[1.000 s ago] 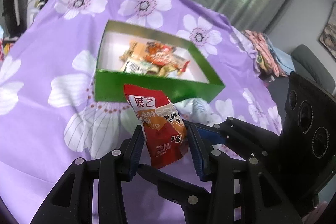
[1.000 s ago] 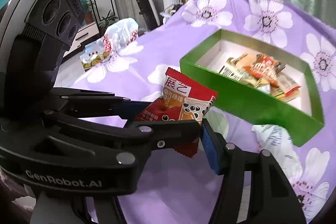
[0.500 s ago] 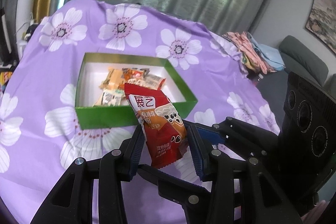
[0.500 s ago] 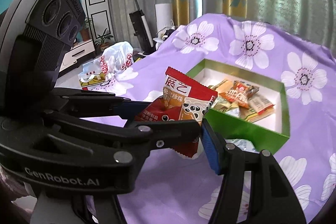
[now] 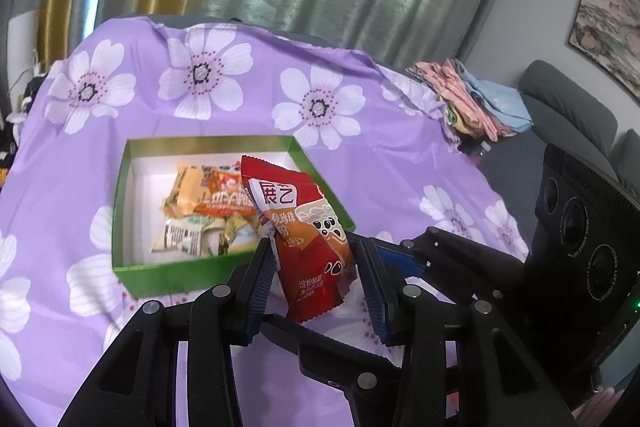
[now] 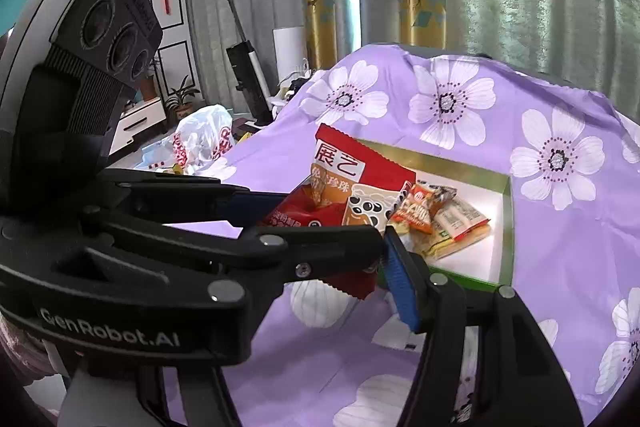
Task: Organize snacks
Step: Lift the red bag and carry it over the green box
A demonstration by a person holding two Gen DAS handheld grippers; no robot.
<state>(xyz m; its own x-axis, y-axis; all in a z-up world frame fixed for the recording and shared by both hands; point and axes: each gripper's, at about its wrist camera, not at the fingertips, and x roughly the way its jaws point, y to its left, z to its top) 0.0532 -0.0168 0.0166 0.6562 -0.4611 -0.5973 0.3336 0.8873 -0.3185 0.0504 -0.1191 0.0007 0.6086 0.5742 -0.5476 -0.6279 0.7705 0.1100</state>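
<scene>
A red snack packet (image 5: 308, 235) with a bubble-tea picture stands upright between the fingers of my left gripper (image 5: 316, 275), which is shut on it. It hangs above the near right corner of the green box (image 5: 176, 281). Inside the box lie several orange and white snack packets (image 5: 212, 203). In the right wrist view the same packet (image 6: 352, 171) sits in front of the box (image 6: 506, 227), with the left gripper (image 6: 320, 223) reaching in from the left. My right gripper (image 6: 336, 283) has its jaws apart beneath the left one. Its blue pad (image 6: 400, 279) is bare, and its other finger is hidden.
A purple cloth with white flowers (image 5: 208, 75) covers the table. Folded fabric (image 5: 476, 103) lies at its far right edge beside a grey sofa (image 5: 568, 107). A white wrapper (image 6: 400, 335) rests on the cloth near me. A plastic bag (image 6: 204, 143) and an upright vacuum (image 6: 248, 83) stand beyond the table's left side.
Both grippers have risen together with the red packet. The box now looks smaller and lower in both views, and the packet overlaps its near corner.
</scene>
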